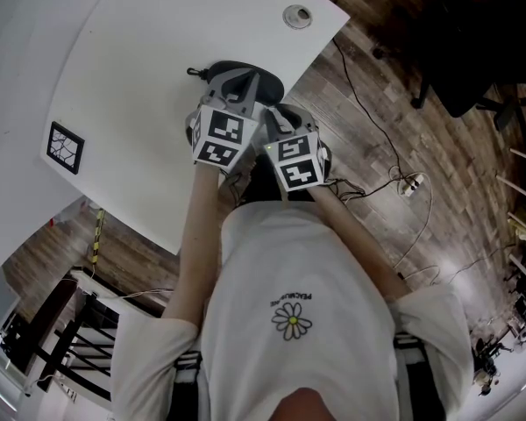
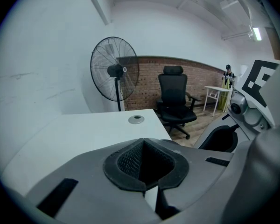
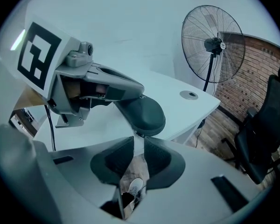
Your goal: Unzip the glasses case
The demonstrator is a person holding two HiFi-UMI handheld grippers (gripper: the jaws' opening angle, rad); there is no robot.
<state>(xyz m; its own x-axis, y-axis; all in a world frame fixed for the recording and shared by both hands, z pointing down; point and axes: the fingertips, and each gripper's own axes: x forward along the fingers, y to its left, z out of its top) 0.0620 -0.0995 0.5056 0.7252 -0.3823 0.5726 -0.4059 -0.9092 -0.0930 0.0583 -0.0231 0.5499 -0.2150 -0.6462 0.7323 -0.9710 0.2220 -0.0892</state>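
A dark oval glasses case (image 1: 265, 84) lies near the front edge of the white table (image 1: 140, 68), with a small loop (image 1: 193, 71) at its left end. My left gripper (image 1: 237, 90) is shut, and its jaws lie on top of the case (image 3: 142, 113). In the left gripper view the pads (image 2: 126, 160) meet with nothing visible between them, and the case is hidden below. My right gripper (image 3: 139, 148) sits just short of the case's near edge. Its jaws stand slightly apart with only floor showing through the gap.
A round cable grommet (image 1: 297, 16) sits at the table's far corner and a square marker tag (image 1: 66, 147) at its left. Cables and a power strip (image 1: 409, 182) lie on the wooden floor. A standing fan (image 2: 114, 69) and an office chair (image 2: 175, 99) stand beyond the table.
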